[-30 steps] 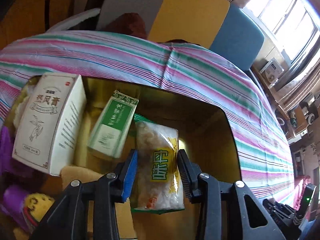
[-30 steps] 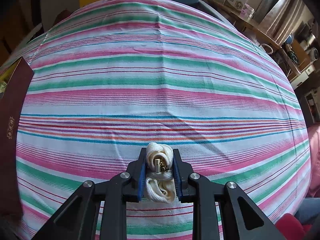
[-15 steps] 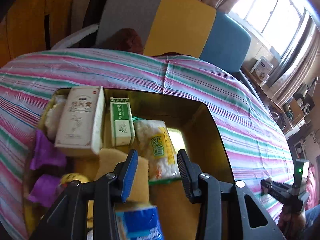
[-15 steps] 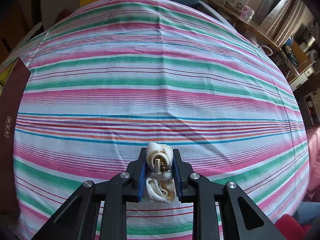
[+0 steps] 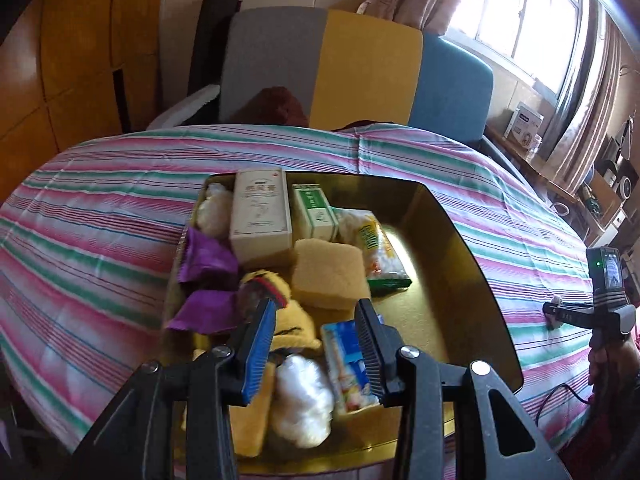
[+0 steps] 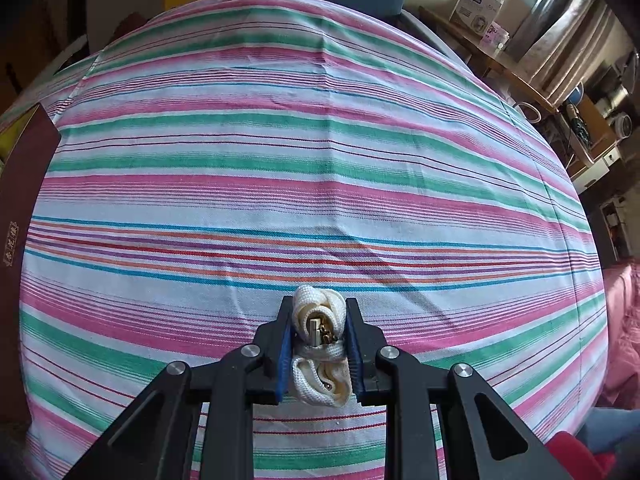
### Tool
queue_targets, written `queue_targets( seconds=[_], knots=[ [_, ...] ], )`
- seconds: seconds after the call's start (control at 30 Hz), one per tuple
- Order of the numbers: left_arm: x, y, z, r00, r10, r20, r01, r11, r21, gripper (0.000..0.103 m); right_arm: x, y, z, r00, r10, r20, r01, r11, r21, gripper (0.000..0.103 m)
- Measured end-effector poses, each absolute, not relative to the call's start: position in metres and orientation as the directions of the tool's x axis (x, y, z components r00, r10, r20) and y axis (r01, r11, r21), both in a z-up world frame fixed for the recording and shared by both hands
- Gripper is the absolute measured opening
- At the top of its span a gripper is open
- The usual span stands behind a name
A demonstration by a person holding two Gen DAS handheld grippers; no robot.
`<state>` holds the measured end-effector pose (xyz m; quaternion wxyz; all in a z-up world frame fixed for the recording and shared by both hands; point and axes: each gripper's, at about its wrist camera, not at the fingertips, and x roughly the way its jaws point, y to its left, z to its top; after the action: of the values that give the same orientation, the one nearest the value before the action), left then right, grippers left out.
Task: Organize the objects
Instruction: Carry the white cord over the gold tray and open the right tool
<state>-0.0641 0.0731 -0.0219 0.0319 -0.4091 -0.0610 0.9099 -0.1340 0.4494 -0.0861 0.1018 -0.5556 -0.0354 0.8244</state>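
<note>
**One claw clamped on a cord bundle, the other empty above the box**

The right gripper (image 6: 319, 346) is pinching a cream-white bundle of woven cord (image 6: 318, 314) with a small metal clasp tucked in its folds. The bundle sits squarely between the blue pads, bulging out in front of the tips and behind them. Under it lies only the striped tablecloth (image 6: 280, 152); a dark red box edge (image 6: 24, 184) shows at the far left of that view.

The left gripper (image 5: 316, 330) hangs over the gold-lined box (image 5: 460, 248) with its jaws spread and nothing between the pads. Below and beyond it the box holds a white carton (image 5: 261, 212), a green-and-white carton (image 5: 316, 212), a clear snack packet (image 5: 378, 250), a tan sponge (image 5: 328, 274), purple wrappers (image 5: 206, 258), a yellow plush toy (image 5: 280, 300), a blue packet (image 5: 348, 364) and a white fluffy wad (image 5: 302, 398). The right gripper (image 5: 580, 314) shows in this view too, out over the cloth to the right of the box.
</note>
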Motion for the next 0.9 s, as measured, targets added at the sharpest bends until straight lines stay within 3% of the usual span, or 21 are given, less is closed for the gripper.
queue_targets(
  seconds=[0.47, 0.9],
  knots=[
    [-0.042, 0.045, -0.015, -0.685, 0.064, -0.726, 0.030, -0.993, -0.115, 0.041, -0.128, 0.434, -0.084, -0.351, 0.205, -0.914, -0.110, -0.978, -0.177, 0.023],
    [-0.031, 0.043, -0.010, -0.697, 0.070, -0.713, 0.019, -0.993, -0.116, 0.042, -0.112, 0.382, -0.062, -0.409, 0.051, -0.911, -0.025, -0.999, -0.045, 0.023]
  ],
)
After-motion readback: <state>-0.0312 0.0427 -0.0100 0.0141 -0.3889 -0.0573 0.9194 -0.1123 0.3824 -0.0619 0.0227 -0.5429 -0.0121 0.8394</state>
